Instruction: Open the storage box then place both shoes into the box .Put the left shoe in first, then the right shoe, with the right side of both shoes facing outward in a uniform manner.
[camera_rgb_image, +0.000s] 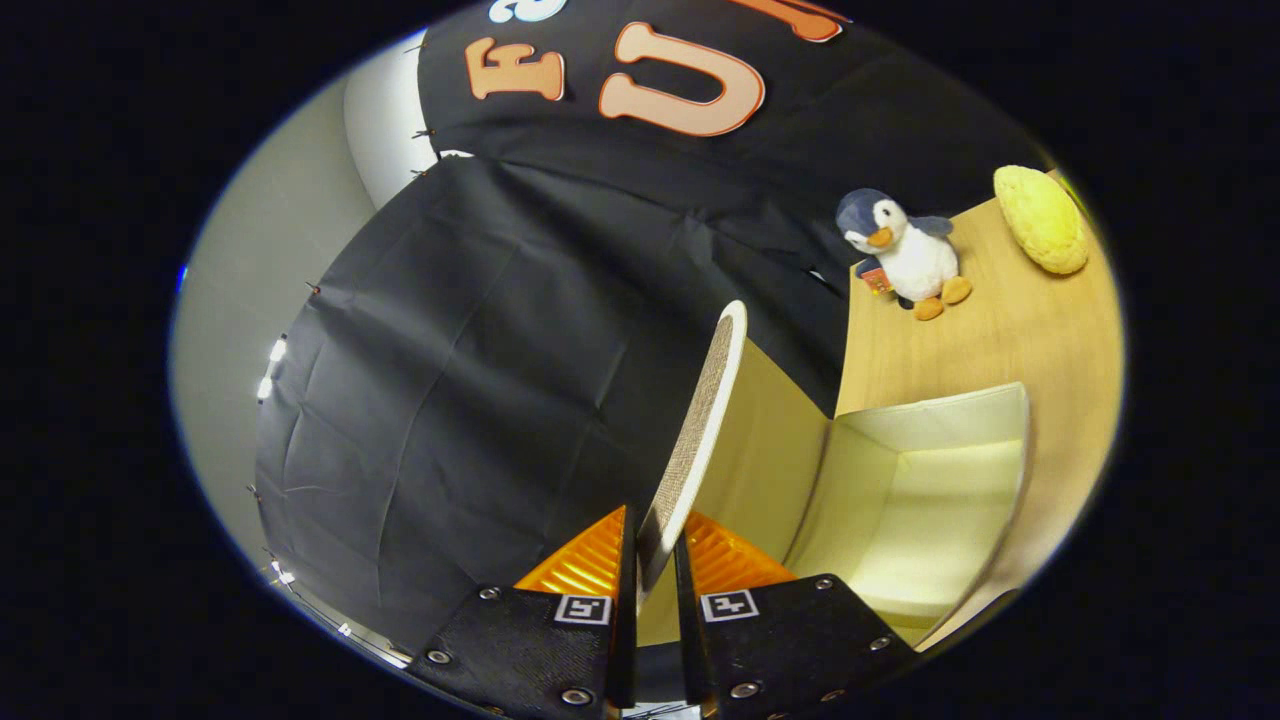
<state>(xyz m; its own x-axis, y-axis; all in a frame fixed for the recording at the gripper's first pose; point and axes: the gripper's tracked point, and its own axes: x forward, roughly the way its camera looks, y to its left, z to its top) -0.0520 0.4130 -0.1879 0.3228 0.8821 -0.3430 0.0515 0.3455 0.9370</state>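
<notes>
Wooden table (1010, 330); box lid (700, 430) clamped in jaws, edge-on, running ahead

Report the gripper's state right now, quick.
Gripper: shut on the edge of the pale storage box's raised, fabric-textured lid, both fingers pressing it.

The cream storage box (925, 490) stands open on the desk (1010, 330). Its lid (700, 440) is raised edge-on, pinched between the fingers (622, 560).

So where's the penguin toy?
The penguin toy stands on the wooden table, beyond the open storage box, beside a yellow cushion. The claw grips the box lid.
</notes>
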